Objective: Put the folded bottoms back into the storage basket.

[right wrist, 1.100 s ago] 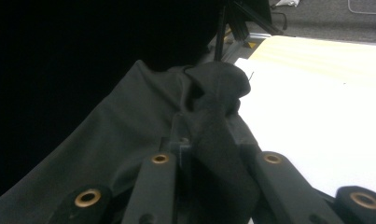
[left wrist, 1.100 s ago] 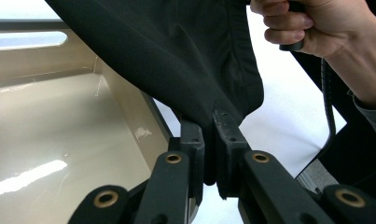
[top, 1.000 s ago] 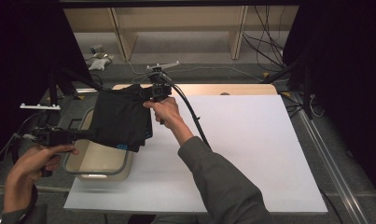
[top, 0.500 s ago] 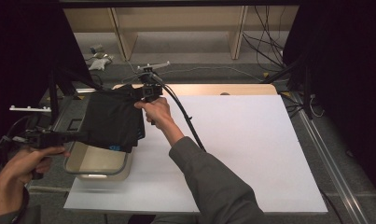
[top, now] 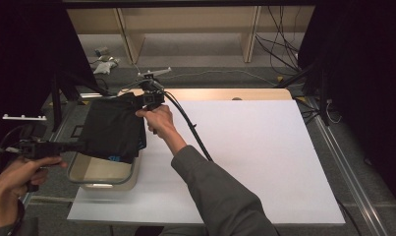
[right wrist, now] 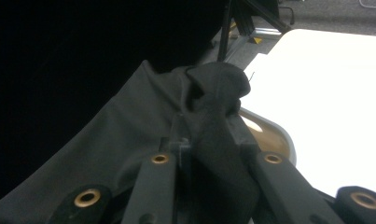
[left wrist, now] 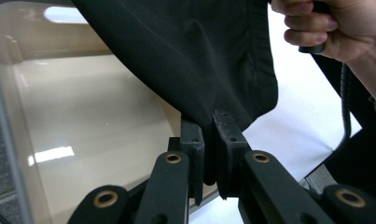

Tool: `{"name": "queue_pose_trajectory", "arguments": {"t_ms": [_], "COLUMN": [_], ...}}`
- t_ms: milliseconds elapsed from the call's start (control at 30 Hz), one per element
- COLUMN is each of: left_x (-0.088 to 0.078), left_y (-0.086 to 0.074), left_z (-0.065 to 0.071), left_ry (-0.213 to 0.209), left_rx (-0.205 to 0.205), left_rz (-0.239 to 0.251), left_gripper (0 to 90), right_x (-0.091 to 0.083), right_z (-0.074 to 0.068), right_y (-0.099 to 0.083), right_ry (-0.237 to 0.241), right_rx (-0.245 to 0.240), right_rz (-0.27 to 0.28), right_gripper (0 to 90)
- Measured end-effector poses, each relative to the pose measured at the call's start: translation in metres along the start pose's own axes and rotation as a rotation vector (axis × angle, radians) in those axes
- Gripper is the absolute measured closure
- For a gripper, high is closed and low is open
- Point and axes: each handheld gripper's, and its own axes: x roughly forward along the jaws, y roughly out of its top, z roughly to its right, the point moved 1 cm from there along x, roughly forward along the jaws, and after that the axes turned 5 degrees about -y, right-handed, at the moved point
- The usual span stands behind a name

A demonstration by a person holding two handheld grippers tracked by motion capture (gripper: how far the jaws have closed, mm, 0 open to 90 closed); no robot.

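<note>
The left hand-held gripper (top: 80,145) and right hand-held gripper (top: 136,100) are each clamped shut on an edge of the black fabric garment (top: 112,130), stretched in the air above the beige plastic tub (top: 103,176) at 9 o'clock on the white bench (top: 244,147). Risk: each pinch takes just a small bite of cloth, so pulling apart could slip an edge free, and the garment may drape over the tub rim rather than drop inside. Compared with a second ago, garment and both grippers have shifted slightly toward 9 o'clock, grips unchanged.
</note>
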Motion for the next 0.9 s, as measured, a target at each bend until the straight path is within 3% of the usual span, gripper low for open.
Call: {"name": "queue_pose_trajectory", "arguments": {"t_ms": [67,900], "left_x": [0.000,0.008], "left_y": [-0.001,-0.010], "left_z": [-0.002,-0.022], "left_ry": [0.028,0.114], "left_rx": [-0.008,-0.055], "left_rz": [-0.008,-0.095], "left_gripper": [83.3,83.1], "right_x": [0.003,0.032], "right_z": [-0.002,-0.013], "right_y": [-0.001,-0.017], "right_ry": [-0.003,-0.037], "right_rx": [-0.001,-0.003], "right_rz": [-0.005,-0.048], "right_gripper": [77.0,76.4]}}
